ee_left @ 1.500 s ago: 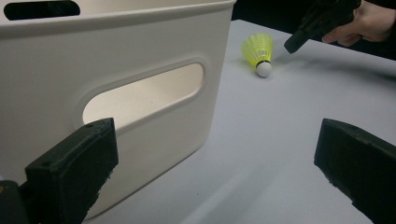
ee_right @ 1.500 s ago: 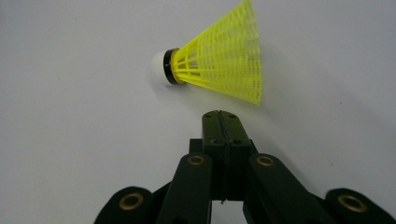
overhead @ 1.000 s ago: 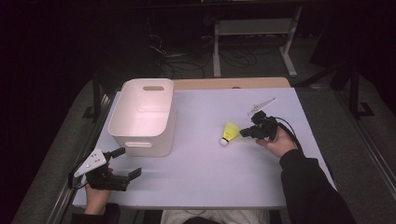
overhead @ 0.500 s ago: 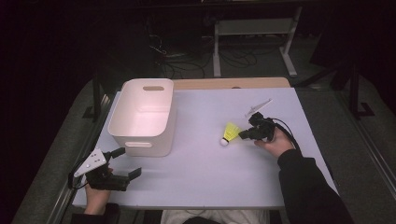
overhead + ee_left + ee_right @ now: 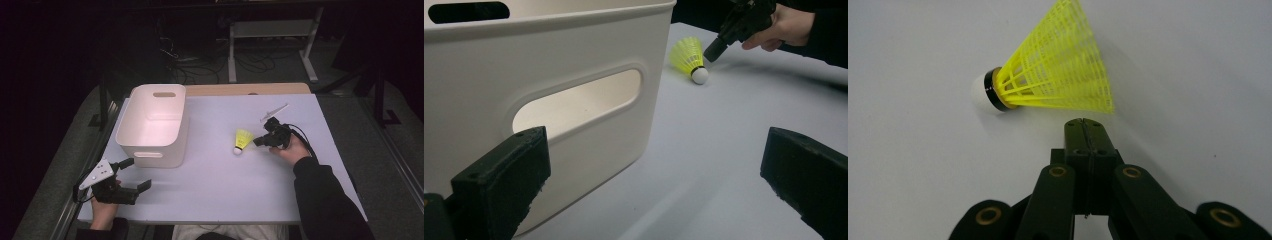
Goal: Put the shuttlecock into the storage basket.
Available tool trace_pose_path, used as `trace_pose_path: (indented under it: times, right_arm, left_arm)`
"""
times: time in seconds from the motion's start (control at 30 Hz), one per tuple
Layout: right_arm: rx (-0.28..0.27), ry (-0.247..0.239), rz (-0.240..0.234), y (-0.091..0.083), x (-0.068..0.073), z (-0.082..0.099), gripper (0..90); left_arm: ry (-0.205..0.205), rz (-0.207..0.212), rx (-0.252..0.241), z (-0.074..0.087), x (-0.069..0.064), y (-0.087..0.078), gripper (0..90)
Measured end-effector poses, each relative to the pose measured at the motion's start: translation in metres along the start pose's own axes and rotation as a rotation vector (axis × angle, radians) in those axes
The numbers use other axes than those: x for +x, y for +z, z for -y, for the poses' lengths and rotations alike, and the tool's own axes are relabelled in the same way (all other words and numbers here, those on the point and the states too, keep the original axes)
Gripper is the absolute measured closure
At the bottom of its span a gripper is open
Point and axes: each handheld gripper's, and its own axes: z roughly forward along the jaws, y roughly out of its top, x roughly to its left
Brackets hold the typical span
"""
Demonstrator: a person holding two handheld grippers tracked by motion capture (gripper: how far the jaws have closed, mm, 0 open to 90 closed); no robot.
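Observation:
A yellow shuttlecock [image 5: 242,141] with a white cork lies on its side on the pale table [image 5: 215,180]. It also shows in the left gripper view [image 5: 689,55] and in the right gripper view [image 5: 1048,75]. My right gripper [image 5: 256,143] is just right of it, jaws pressed together with nothing between them. Its tip [image 5: 1085,125] sits just short of the skirt's rim, apart from it. My left gripper [image 5: 139,173] rests open at the table's near left corner. It faces the front wall of a white bin [image 5: 150,152], which appears empty.
The bin's front wall with its handle slot [image 5: 574,105] stands close before the left jaws. A wooden strip [image 5: 250,89] runs along the table's far edge. Cables and a metal frame [image 5: 270,30] lie on the dark floor beyond.
The right hand has edged slightly toward the shuttlecock, jaws still shut. The left gripper, the bin and the shuttlecock have not moved.

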Motion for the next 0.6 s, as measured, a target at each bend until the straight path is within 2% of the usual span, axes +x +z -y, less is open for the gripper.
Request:
trace_pose_path:
  times: [0.2, 0.47, 0.6]
  right_arm:
    - [0.011, -0.009, 0.003, 0.007, 0.001, -0.008, 88.5]
    - [0.012, 0.013, -0.001, 0.013, -0.005, -0.02, 88.5]
    - [-0.005, 0.046, -0.017, 0.017, -0.01, -0.022, 88.5]
  left_arm:
    - [0.0, 0.0, -0.001, 0.0, 0.0, 0.0, 0.0]
    - [-0.001, 0.002, -0.003, 0.0, 0.0, 0.0, 0.0]
    - [-0.001, 0.003, -0.003, 0.0, 0.0, 0.0, 0.0]
